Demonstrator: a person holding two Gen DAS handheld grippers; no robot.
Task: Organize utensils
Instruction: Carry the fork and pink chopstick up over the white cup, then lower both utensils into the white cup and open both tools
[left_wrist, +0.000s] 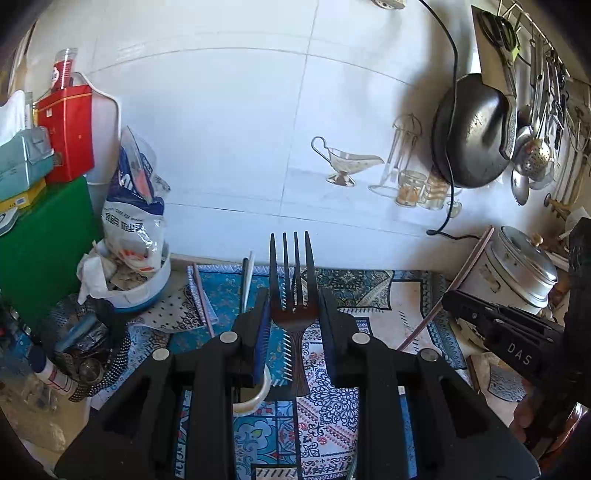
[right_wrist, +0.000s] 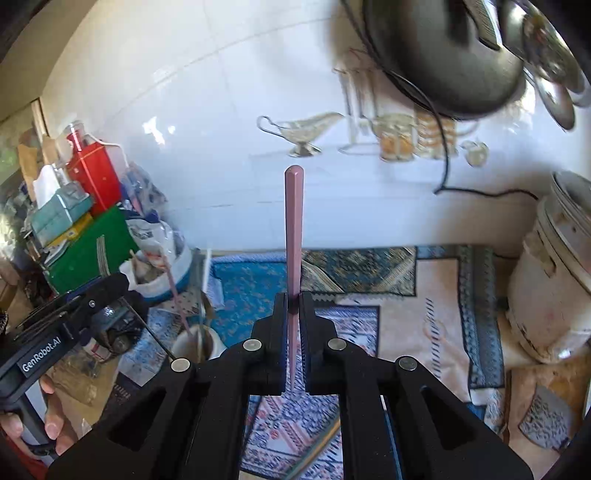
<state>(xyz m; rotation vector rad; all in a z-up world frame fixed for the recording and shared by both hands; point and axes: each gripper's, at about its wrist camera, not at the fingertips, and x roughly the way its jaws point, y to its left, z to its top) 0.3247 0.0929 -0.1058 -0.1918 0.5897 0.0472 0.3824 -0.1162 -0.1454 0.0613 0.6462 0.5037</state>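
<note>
My left gripper (left_wrist: 294, 306) is shut on a dark metal fork (left_wrist: 292, 280), tines pointing up and away, held above the patterned mat (left_wrist: 369, 291). My right gripper (right_wrist: 294, 302) is shut on a pink chopstick (right_wrist: 294, 229) that stands upright between the jaws. A white cup (right_wrist: 195, 345) on the mat at lower left holds another pink chopstick (right_wrist: 177, 299) and a utensil; the cup (left_wrist: 255, 395) also shows under my left gripper. The right gripper (left_wrist: 491, 325) with its chopstick (left_wrist: 454, 291) appears at the right of the left wrist view. The left gripper (right_wrist: 66, 321) appears at the left of the right wrist view.
A white rice cooker (right_wrist: 546, 288) stands at the right. A black wok (left_wrist: 472, 133) and utensils hang on the tiled wall. Bags, a white bowl (left_wrist: 144, 291), a green board (left_wrist: 44, 240), red box (left_wrist: 68, 129) and a perforated holder (left_wrist: 92, 350) crowd the left.
</note>
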